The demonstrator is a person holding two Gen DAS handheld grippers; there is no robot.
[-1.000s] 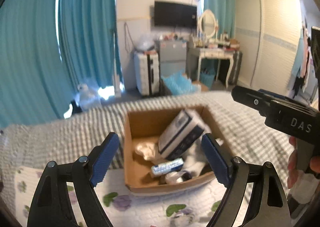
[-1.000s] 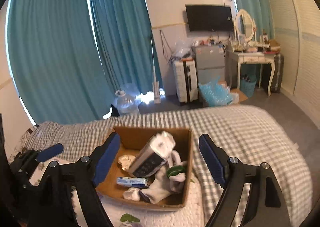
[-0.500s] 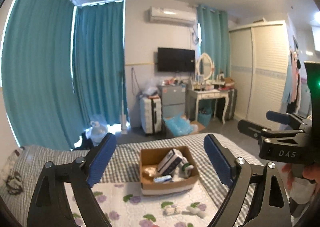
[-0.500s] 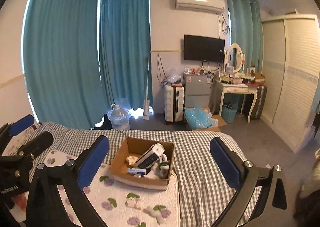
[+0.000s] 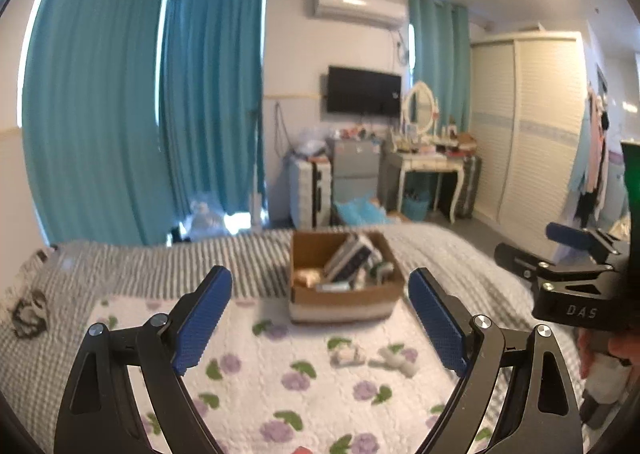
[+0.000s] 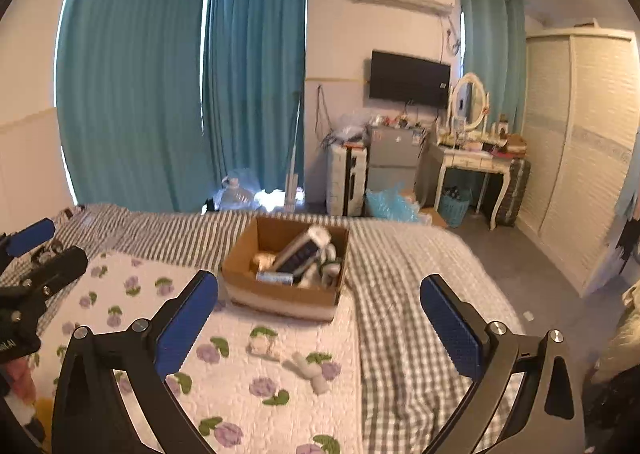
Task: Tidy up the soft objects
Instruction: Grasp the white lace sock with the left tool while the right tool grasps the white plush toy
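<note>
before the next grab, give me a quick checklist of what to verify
1. Left gripper empty and open: ok, nothing between the blue pads.
2. Right gripper empty and open: ok, jaws wide, nothing held.
3. Loose items to collect: ok, two small white pieces, one folded and one long, lie on the floral quilt in front of the box.
4. What those pieces are: cannot tell, too blurred; possibly socks.
5. Box reachable and upright: ok, open top, sitting on the bed.
6. Room left in the box: not ok at a glance, it looks fairly full, with a tilted pack propped across it.
</note>
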